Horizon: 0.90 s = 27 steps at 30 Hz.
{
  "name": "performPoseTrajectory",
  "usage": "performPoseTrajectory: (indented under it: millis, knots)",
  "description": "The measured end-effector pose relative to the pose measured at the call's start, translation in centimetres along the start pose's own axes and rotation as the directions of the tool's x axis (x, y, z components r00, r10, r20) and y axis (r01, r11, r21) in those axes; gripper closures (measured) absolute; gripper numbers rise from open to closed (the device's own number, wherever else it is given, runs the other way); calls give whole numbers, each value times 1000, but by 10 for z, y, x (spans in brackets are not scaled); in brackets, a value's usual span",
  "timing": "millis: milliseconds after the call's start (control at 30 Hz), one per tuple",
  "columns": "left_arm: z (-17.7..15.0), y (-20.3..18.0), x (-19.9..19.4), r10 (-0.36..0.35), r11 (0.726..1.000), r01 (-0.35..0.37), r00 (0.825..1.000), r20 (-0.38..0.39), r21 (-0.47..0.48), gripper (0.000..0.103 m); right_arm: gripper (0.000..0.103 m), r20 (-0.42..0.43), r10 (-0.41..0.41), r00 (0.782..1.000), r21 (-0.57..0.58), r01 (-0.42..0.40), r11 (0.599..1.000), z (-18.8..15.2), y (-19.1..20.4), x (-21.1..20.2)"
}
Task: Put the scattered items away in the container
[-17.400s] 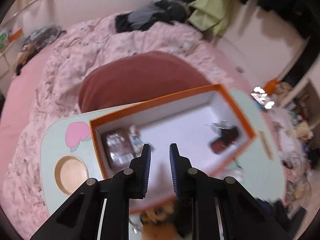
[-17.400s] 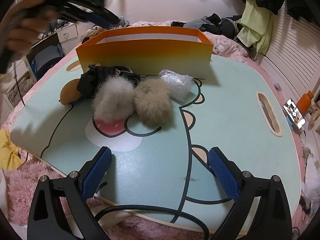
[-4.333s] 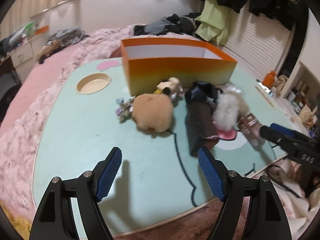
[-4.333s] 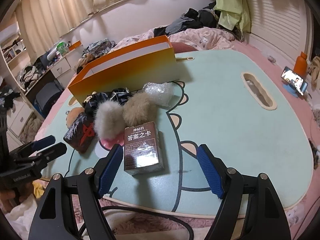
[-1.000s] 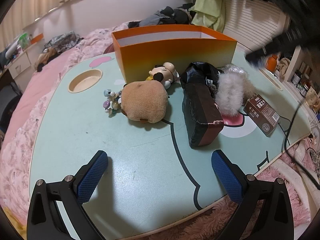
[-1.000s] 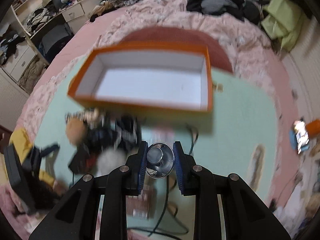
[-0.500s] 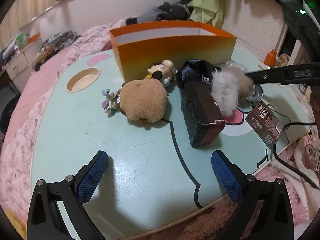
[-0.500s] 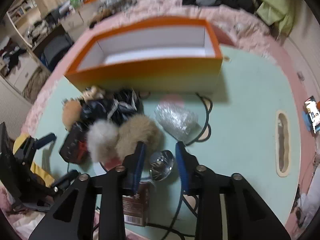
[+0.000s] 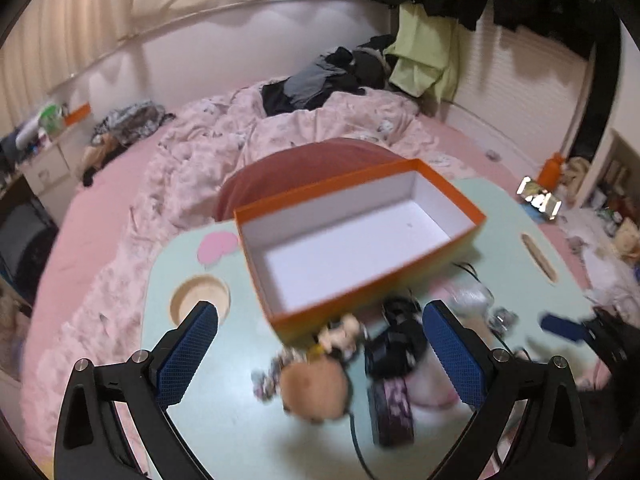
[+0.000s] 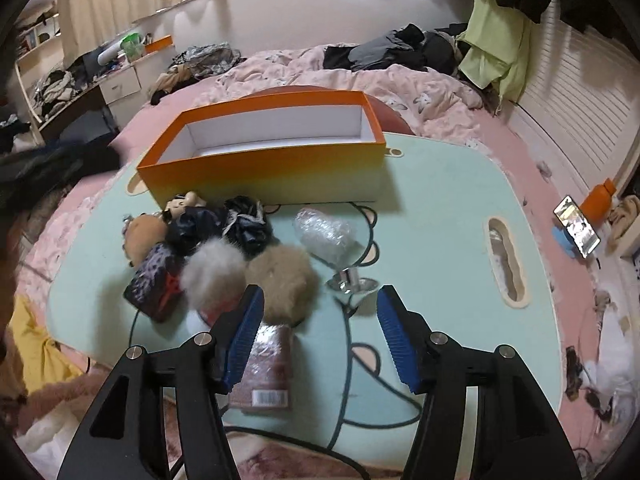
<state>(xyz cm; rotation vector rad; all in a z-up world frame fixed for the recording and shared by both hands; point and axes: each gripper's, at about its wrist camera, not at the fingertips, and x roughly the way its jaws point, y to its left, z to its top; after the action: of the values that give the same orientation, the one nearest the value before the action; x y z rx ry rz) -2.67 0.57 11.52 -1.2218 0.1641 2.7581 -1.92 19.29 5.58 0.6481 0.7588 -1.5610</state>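
The orange box (image 10: 260, 160) stands empty with a white inside on the mint table (image 10: 432, 208); it also shows in the left wrist view (image 9: 360, 240). In front of it lie a grey pompom (image 10: 212, 272), a beige pompom (image 10: 284, 280), a black scrunchie (image 10: 244, 220), a bubble-wrap bundle (image 10: 324, 234), a shiny metal piece (image 10: 352, 282), a brown card box (image 10: 266, 368), a dark pouch (image 10: 154, 280) and a tan plush (image 9: 312, 388). My right gripper (image 10: 320, 336) is open and empty just behind the metal piece. My left gripper (image 9: 320, 360) is open, raised above the items.
A pink bed with a dark red cushion (image 9: 304, 168) lies beyond the table. A cable (image 10: 280, 436) runs along the table's near edge. A phone (image 10: 576, 228) and orange bottle (image 10: 596, 200) sit at the right. The table has a round cup recess (image 9: 200, 300).
My right gripper has opened and let go of the metal piece, which now rests on the table. My left gripper has risen and tilted, looking down into the box.
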Motion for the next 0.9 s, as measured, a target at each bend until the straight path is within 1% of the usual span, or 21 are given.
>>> performPoseTrajectory:
  millis: [100,167,267,400,567,700,800,833,900]
  knots:
    - [14,-6,9,4,1000,-4,1000,0,-9,0,43,5,-1,1000,4,1,1000,-3,-2,-1]
    - [20,-9,16,-9,1000,9,1000,-15,-18,0,43,4,4,1000,8,-4,1000,-3,-5,-1]
    - [22,-16,26,-45,999,44,998,-54,-25,0,43,1,2,1000,4,-2,1000,-5,-5,-2]
    - [24,-26,40,-54,998,53,994,-98,-17,0,43,-2,9,1000,5,-9,1000,-6,-4,-1]
    - [32,-34,58,-109,993,101,981,-161,-56,0,43,-8,13,1000,3,-12,1000,-7,-5,0]
    - [36,-32,68,-81,996,71,982,-172,-62,0,43,-10,21,1000,6,-21,1000,-8,-8,0]
    - [33,-25,71,-49,997,38,983,-179,-64,0,43,-10,27,1000,16,-26,1000,-9,-11,-1]
    - [31,-22,71,-38,997,27,983,-177,-68,0,43,-10,28,1000,19,-28,999,-10,-12,-1]
    - [26,-13,63,-43,997,32,987,-154,-73,1,43,-5,27,1000,30,-27,999,-10,-14,-2]
